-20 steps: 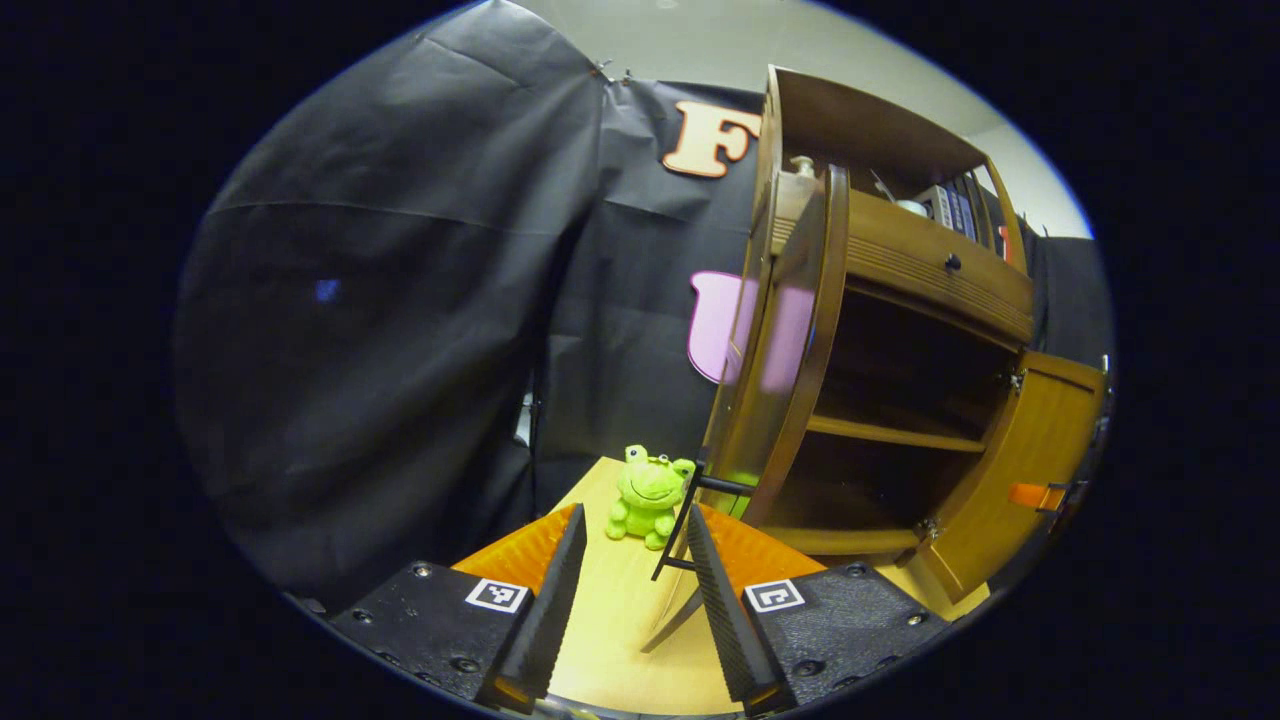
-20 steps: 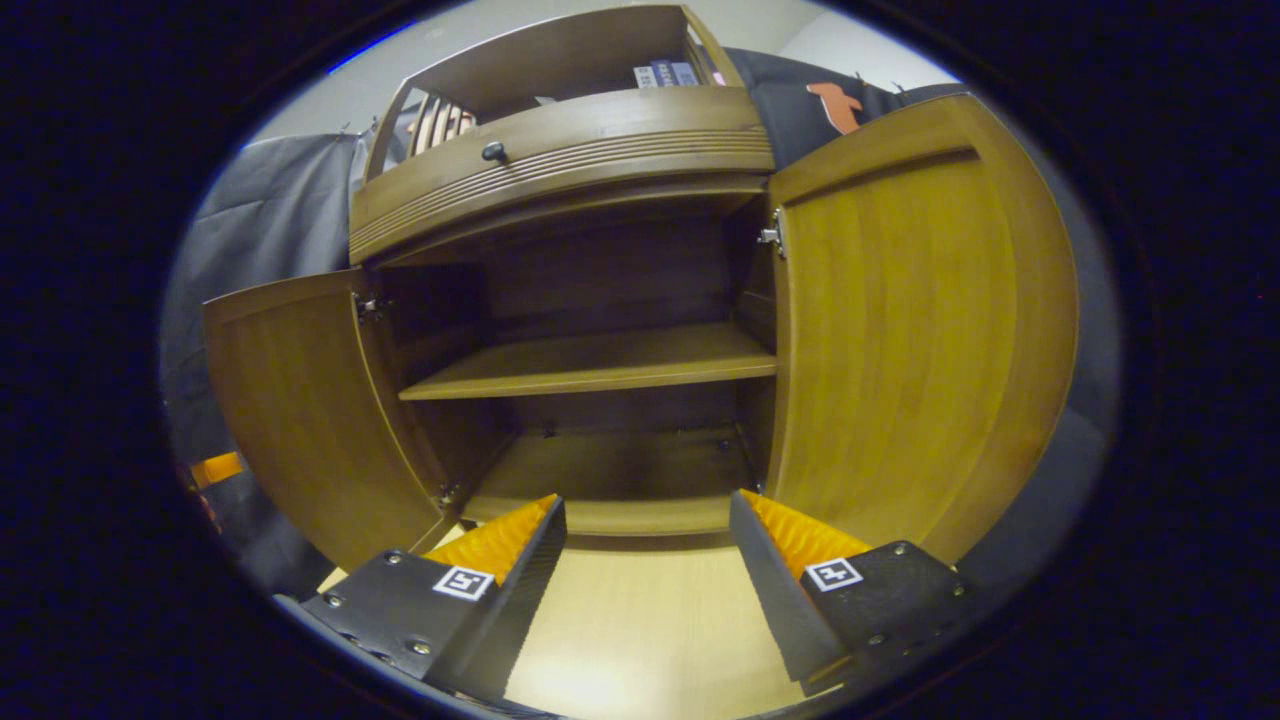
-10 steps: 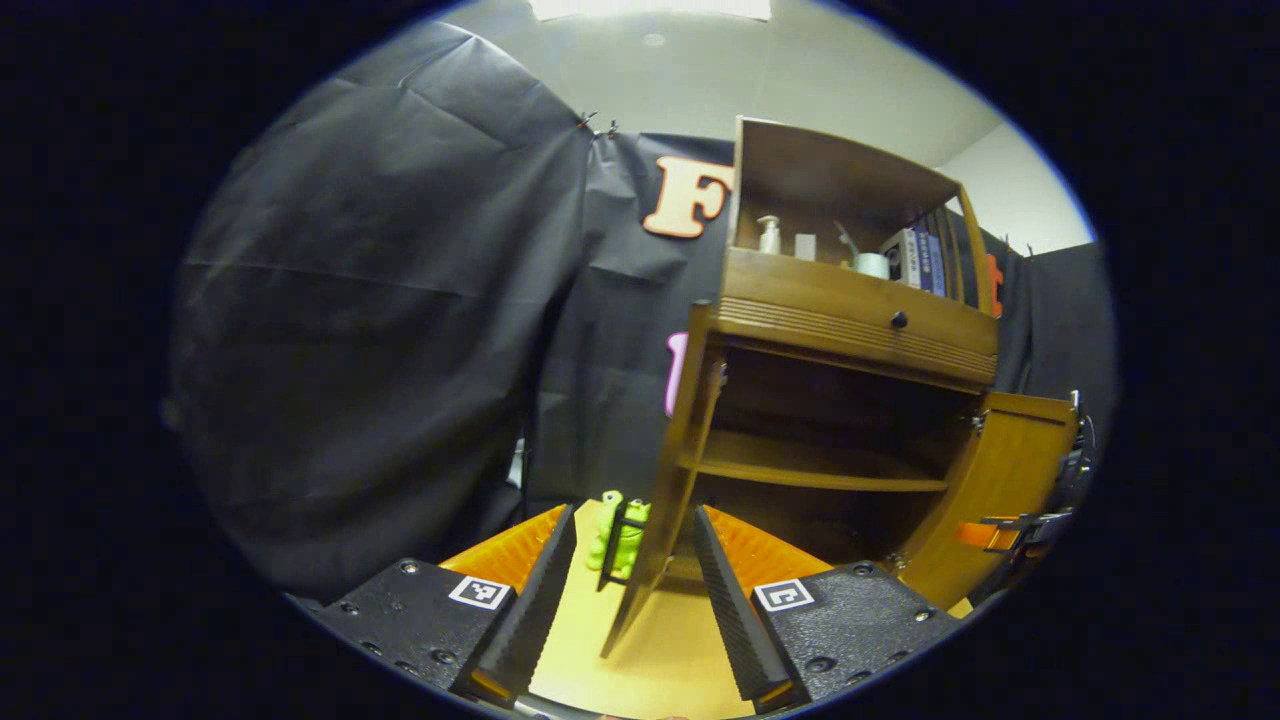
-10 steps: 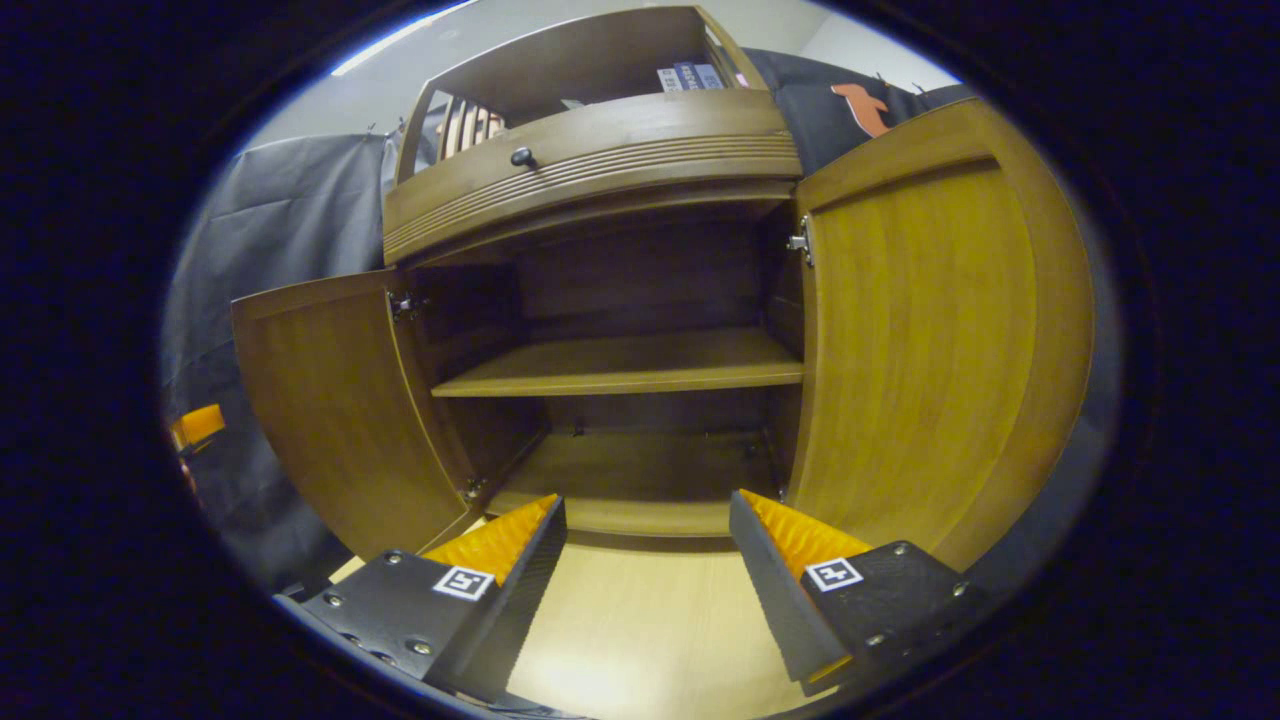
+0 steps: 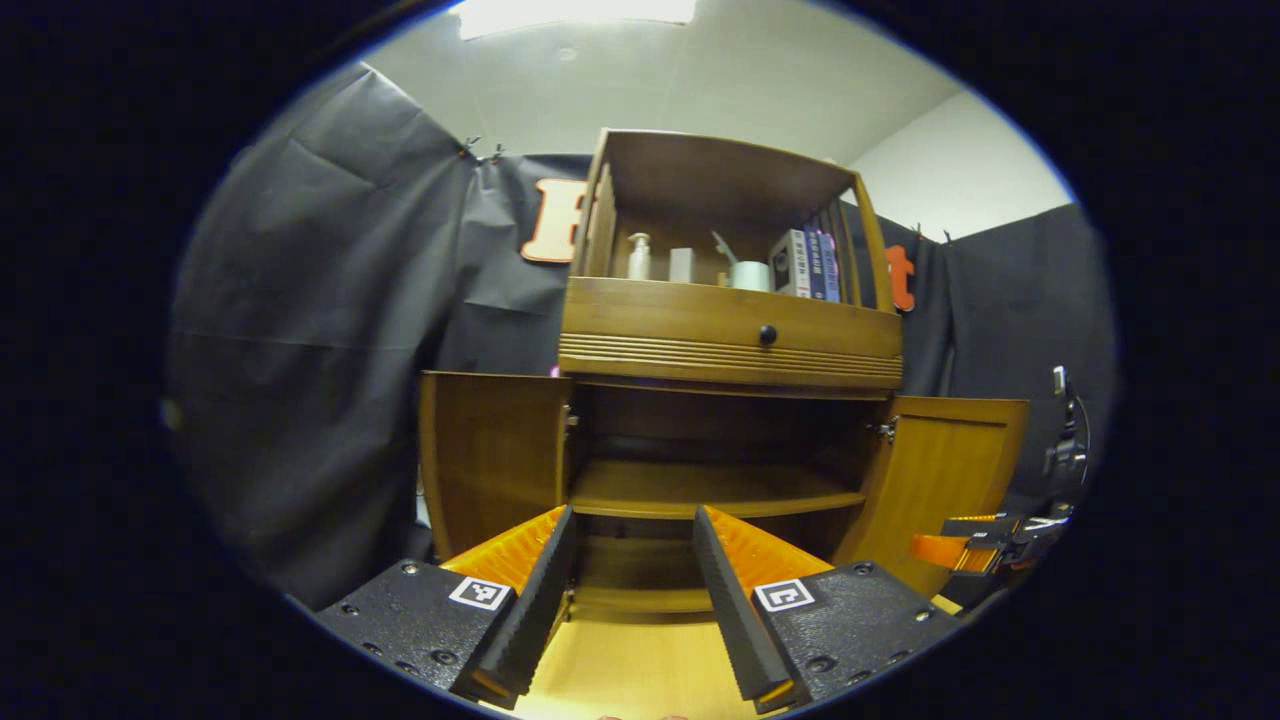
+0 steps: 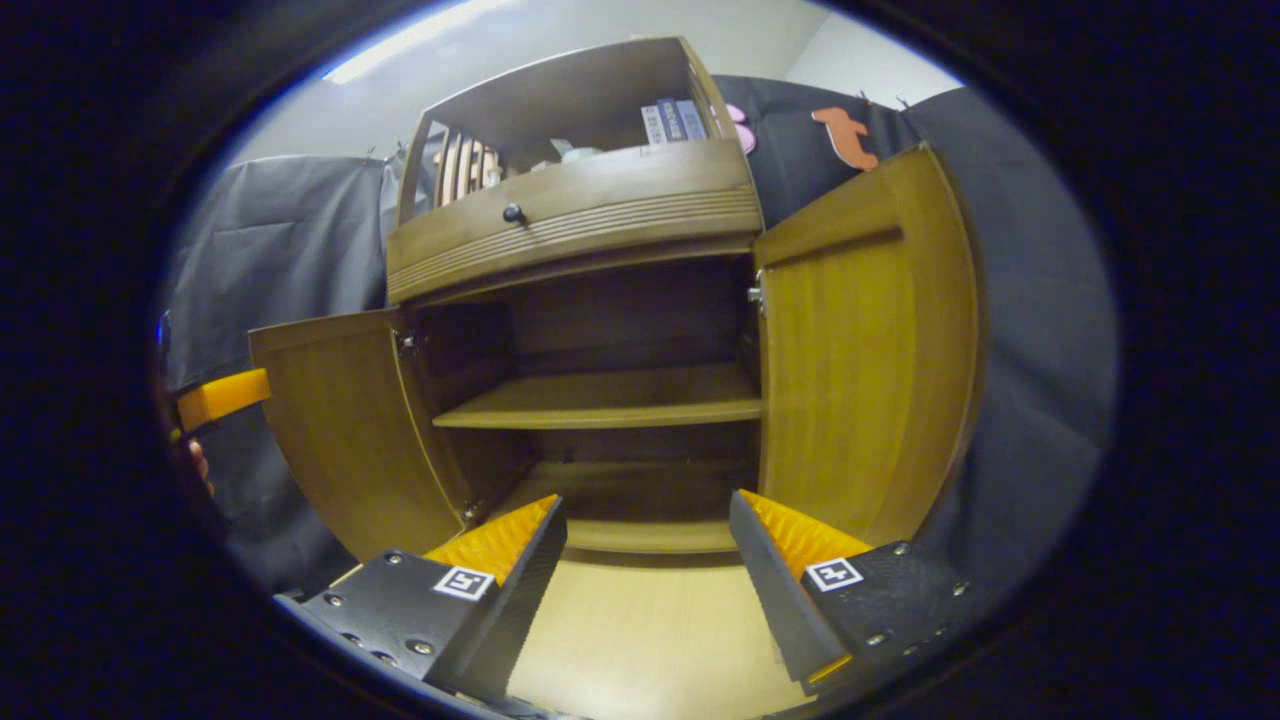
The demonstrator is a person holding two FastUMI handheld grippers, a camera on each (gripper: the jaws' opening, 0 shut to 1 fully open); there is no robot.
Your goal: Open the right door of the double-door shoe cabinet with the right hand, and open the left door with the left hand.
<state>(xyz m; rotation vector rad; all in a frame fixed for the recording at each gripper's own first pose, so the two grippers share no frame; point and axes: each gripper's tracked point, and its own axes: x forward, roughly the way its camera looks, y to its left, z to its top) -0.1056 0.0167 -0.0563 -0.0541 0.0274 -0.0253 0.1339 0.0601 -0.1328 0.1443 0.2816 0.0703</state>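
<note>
The wooden shoe cabinet (image 5: 730, 345) faces me with both lower doors swung wide. In the left gripper view the left door (image 5: 495, 460) and the right door (image 5: 950, 480) stand out to either side of the bare inner shelf (image 5: 710, 490). My left gripper (image 5: 632, 520) is open in front of the cabinet, touching nothing. In the right gripper view the left door (image 6: 340, 430) and right door (image 6: 865, 340) frame the same shelf (image 6: 610, 400). My right gripper (image 6: 648, 505) is open and holds nothing. Each gripper also appears at the edge of the other's view: the right gripper (image 5: 985, 545) and the left gripper (image 6: 220, 395).
A drawer with a dark knob (image 5: 767, 334) sits above the doors. The top shelf holds a bottle (image 5: 638, 258), a cup (image 5: 748, 274) and books (image 5: 810, 265). A light wooden surface (image 6: 650, 630) lies in front of the cabinet. Black cloth walls surround it.
The left gripper has swung from beside the left door's edge to face the cabinet front and drawn back; the green frog toy left its view. The right gripper backed away slightly.
</note>
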